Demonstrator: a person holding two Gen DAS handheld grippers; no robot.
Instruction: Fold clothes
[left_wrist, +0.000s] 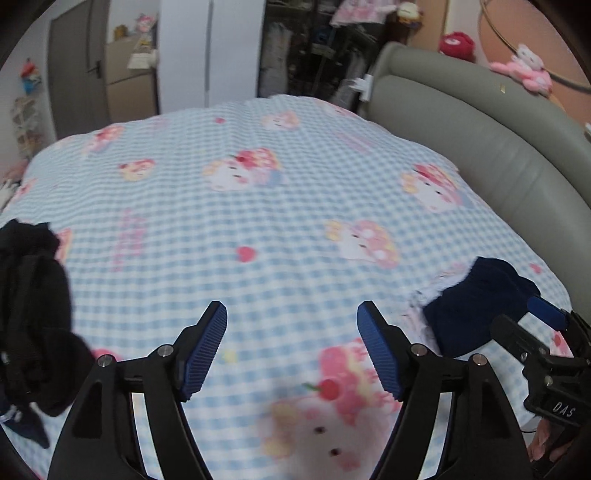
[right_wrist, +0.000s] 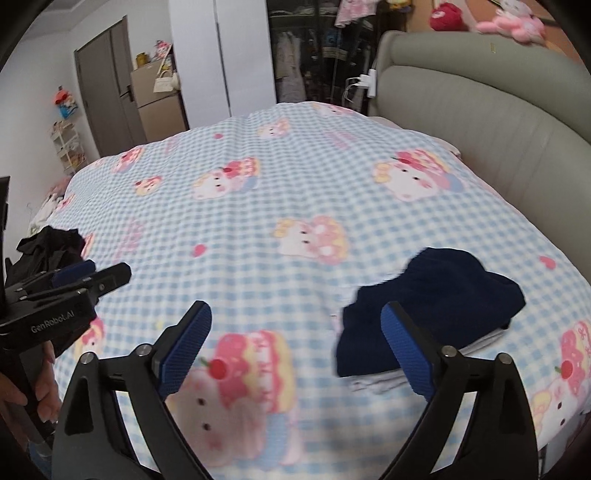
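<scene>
A big blanket (left_wrist: 258, 229) with blue checks and pink cartoon cats covers the bed. Both claws hang over it, and both are empty.

The left claw (left_wrist: 291, 347) is at the bottom middle of its own view, jaws wide apart, with only blanket between them. The right claw (right_wrist: 295, 350) is wide too. Its right finger (right_wrist: 406, 354) sits in front of a dark blue pile of clothes (right_wrist: 428, 306) in the lower right of that view — whether it touches the cloth I cannot tell. White cloth (right_wrist: 380, 384) peeks out from under the blue pile.

A loose black heap (left_wrist: 33, 317) of clothes lies at the left edge of the left view, well apart from the blue pile. It is crumpled, not folded.

In the right view a hand (right_wrist: 40, 391) at the lower left grips the left claw's handle.

A grey padded headboard (left_wrist: 480, 140) curves along the right side of the bed. Pink and red soft toys (left_wrist: 524, 70) sit in the upper right. A tall white wardrobe (right_wrist: 221, 55) and a grey door (right_wrist: 103, 74) stand behind the bed — upper left.
</scene>
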